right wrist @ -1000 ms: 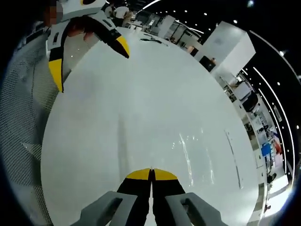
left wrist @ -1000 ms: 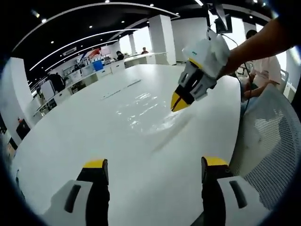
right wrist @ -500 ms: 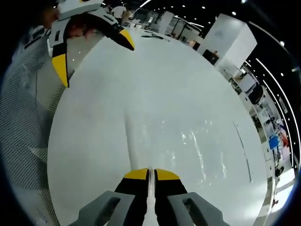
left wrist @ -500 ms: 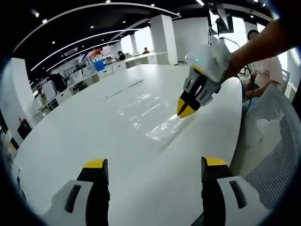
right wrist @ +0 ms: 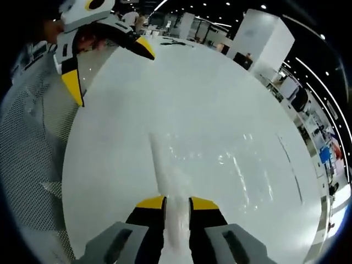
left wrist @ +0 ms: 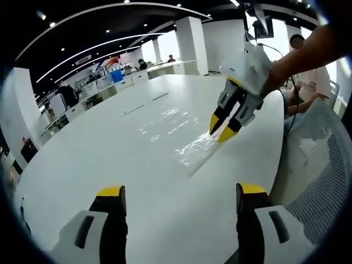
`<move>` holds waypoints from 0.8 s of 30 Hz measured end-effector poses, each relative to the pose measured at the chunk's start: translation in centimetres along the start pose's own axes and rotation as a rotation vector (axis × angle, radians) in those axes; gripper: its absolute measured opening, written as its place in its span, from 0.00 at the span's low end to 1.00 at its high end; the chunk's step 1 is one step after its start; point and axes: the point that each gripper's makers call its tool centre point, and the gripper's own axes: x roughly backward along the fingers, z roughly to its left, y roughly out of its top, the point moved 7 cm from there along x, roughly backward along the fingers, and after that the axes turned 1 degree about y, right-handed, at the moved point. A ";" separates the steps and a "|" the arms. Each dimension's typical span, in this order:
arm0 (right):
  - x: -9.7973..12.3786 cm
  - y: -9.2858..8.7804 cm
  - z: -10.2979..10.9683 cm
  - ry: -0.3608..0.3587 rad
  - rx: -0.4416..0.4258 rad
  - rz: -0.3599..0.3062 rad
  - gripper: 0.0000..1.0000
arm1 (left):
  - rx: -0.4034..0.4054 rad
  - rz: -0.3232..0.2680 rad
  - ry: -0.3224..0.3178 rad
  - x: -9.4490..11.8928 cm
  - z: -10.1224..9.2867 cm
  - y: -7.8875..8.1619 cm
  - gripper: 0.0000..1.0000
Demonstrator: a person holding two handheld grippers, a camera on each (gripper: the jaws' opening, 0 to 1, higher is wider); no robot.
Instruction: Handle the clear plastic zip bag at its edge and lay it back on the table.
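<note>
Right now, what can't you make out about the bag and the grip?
- Clear plastic zip bag, left gripper view: outline fades into the white table; its far edges are unclear.
- Bag's zip edge, right gripper view: runs under the right hand-held gripper; contact with the slightly parted jaws is unclear.
- Left hand-held gripper: its body is cut off by the bottom edge.
- Far desks: too small to read.

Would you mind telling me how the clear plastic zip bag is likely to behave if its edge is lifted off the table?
The clear zip bag would probably sag rather than hold shape: its near edge already crumples at the right hand-held gripper. It looks thin and empty, so likely very light. Its glossy film on the smooth white table suggests it may slide or slip from a loose pinch.
</note>
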 end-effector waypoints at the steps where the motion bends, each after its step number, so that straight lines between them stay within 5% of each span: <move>1: 0.1 0.2 0.0 -0.001 -0.014 -0.019 0.15 | 0.001 0.000 0.000 0.0 0.0 0.0 0.81; 17: 2.4 0.4 0.2 -0.058 -0.124 -0.129 0.40 | 0.008 -0.005 -0.016 -0.4 0.1 0.0 0.83; 24: 3.0 0.1 0.6 -0.120 -0.190 -0.141 0.61 | 0.003 -0.005 -0.023 -0.5 0.0 0.0 0.84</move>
